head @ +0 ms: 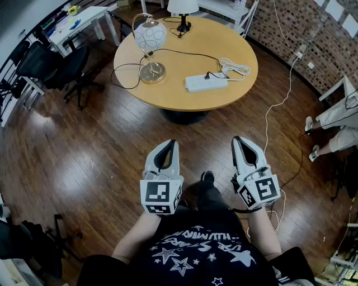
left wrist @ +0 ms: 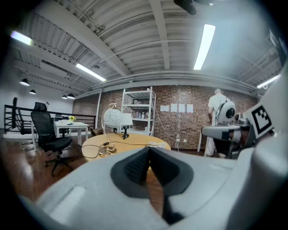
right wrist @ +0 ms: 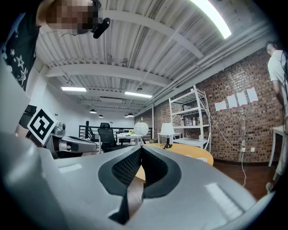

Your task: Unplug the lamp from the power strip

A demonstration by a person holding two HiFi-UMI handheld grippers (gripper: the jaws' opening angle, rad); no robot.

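Note:
A round wooden table (head: 173,95) stands ahead of me. On it is a lamp with a white globe shade (head: 151,36) and a brass base. Its black cord loops across the top to a black plug (head: 208,75) that sits in a white power strip (head: 206,83). My left gripper (head: 169,143) and right gripper (head: 237,139) are held side by side over the floor, well short of the table, both shut and empty. In the left gripper view the jaws (left wrist: 148,148) meet, with the lamp (left wrist: 112,119) far beyond. In the right gripper view the jaws (right wrist: 140,148) also meet.
A second lamp with a white shade (head: 183,6) and a coiled white cable (head: 235,67) are also on the table. Black office chairs (head: 59,66) and a white desk (head: 79,22) stand at the left. A seated person's legs (head: 334,120) and a white floor cable (head: 275,107) are at the right.

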